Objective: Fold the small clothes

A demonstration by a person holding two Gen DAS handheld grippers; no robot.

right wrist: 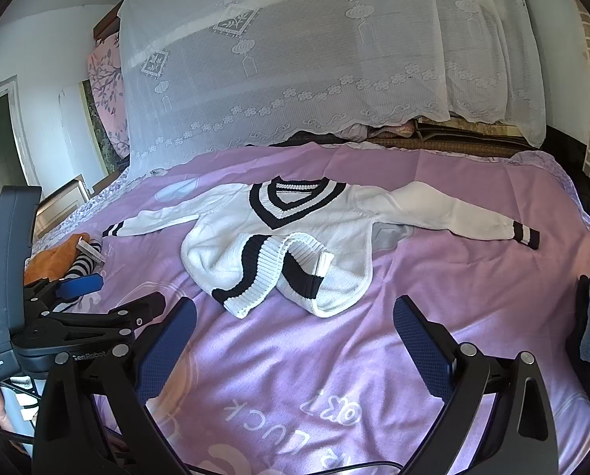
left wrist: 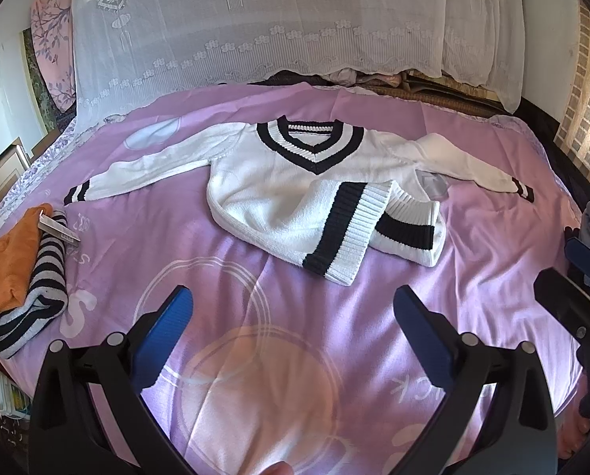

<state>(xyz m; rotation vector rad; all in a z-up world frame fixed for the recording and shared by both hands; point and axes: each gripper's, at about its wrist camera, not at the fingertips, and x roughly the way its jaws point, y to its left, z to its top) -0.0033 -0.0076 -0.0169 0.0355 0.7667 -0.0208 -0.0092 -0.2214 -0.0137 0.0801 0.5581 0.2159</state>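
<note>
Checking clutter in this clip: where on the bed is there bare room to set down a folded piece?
The widest bare patch of purple sheet runs between both open grippers, left and right, and the white sweater. A narrower strip lies beyond the collar, before the lace curtain. Crowded: the left edge, with the orange and striped clothes.

Purple bedspread, white sweater, folded clothes

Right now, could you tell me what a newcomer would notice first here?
A white V-neck sweater with navy stripes lies mid-bed on the purple bedsheet, sleeves spread, hem flipped up. Folded clothes sit at the left edge. Both the left gripper and right gripper hover open, empty.
</note>
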